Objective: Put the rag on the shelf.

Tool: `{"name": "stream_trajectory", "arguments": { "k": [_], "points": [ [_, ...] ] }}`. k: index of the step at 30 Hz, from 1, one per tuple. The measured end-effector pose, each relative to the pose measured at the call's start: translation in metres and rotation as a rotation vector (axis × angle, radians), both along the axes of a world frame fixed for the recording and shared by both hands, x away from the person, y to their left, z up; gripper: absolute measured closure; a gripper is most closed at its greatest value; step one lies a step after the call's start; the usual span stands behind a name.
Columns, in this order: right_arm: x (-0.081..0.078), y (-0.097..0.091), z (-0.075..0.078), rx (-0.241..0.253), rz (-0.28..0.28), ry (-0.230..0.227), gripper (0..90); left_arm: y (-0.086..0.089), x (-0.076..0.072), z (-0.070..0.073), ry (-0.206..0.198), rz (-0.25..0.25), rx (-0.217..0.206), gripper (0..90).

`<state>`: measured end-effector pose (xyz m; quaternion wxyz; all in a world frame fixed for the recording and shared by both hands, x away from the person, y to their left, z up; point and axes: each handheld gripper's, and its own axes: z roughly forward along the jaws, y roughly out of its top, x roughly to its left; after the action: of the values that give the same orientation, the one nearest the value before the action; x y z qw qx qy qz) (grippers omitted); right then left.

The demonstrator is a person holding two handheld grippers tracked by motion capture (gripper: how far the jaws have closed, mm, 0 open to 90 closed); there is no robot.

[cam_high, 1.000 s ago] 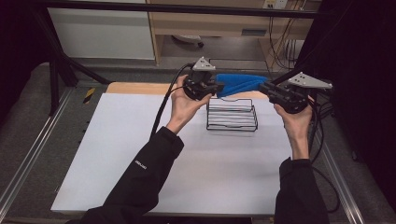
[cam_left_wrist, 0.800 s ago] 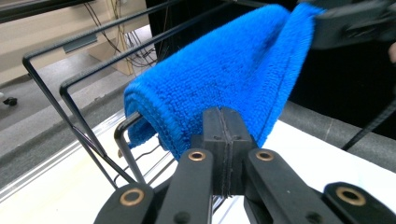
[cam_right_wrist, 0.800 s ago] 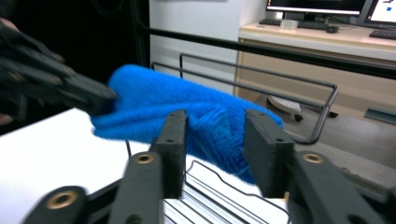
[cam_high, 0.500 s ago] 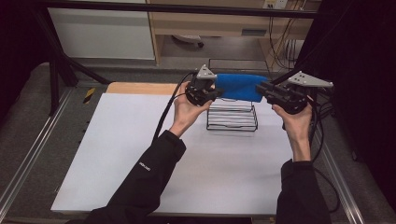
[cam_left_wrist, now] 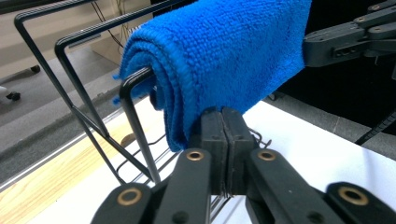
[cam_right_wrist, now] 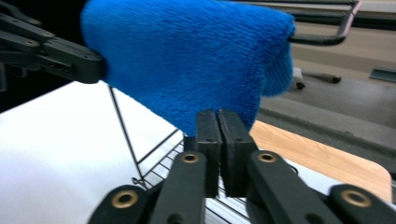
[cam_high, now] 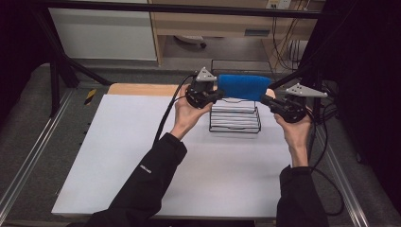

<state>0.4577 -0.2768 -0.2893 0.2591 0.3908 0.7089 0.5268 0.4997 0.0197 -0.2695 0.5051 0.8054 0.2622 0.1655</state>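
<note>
A folded blue towel (cam_high: 243, 86) lies draped over the top bar of a black wire rack (cam_high: 235, 120) at the far middle of the white board. My left gripper (cam_high: 216, 94) is at the towel's left end. In the left gripper view the towel (cam_left_wrist: 224, 56) hangs over the rack's bar (cam_left_wrist: 135, 116), and the left gripper (cam_left_wrist: 222, 112) pinches its lower hem. My right gripper (cam_high: 264, 99) is at the towel's right end. Its jaws have just been closing, and the right gripper (cam_right_wrist: 218, 114) nips the bottom edge of the towel (cam_right_wrist: 187, 60).
The white board (cam_high: 142, 151) spreads wide in front of and left of the rack. A wooden strip (cam_high: 142, 89) runs behind it. Metal rails (cam_high: 28, 161) flank both sides. Cables trail from each gripper across the board.
The towel, slanted between the grippers a second ago, now sits level across the rack's top. The right gripper has come in closer to the rack and sunk slightly.
</note>
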Motion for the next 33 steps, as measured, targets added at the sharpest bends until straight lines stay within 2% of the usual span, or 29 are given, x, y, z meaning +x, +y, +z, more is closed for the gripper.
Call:
{"name": "stream_trajectory", "arguments": {
  "k": [4,7,9,15,20,26,29,33],
  "points": [
    [-0.01,0.0,0.004,0.015,0.018,-0.014,74.6,0.01,-0.008,0.003,-0.002,-0.002,-0.01,81.0],
    [-0.017,0.001,0.007,0.022,0.022,-0.021,64.4,0.02,-0.014,0.003,0.008,0.008,0.004,70.5],
    [-0.021,0.002,0.009,0.027,0.016,-0.024,55.1,0.027,-0.018,0.003,0.017,0.015,0.009,66.7],
    [-0.031,0.005,0.009,0.029,0.011,0.011,34.9,0.053,-0.031,-0.005,0.036,0.037,0.039,51.3],
    [-0.038,0.009,0.002,0.018,0.007,0.042,18.5,0.08,-0.042,-0.018,0.061,0.055,0.087,37.7],
    [-0.045,0.011,-0.011,0.033,0.018,0.096,9.2,0.114,-0.057,-0.039,0.081,0.086,0.11,25.5],
    [-0.047,0.011,-0.019,0.045,0.022,0.107,7.0,0.13,-0.063,-0.048,0.094,0.11,0.114,19.6],
    [-0.052,0.015,-0.032,0.021,0.034,0.128,4.0,0.154,-0.073,-0.063,0.097,0.144,0.107,13.2]
  ]
}}
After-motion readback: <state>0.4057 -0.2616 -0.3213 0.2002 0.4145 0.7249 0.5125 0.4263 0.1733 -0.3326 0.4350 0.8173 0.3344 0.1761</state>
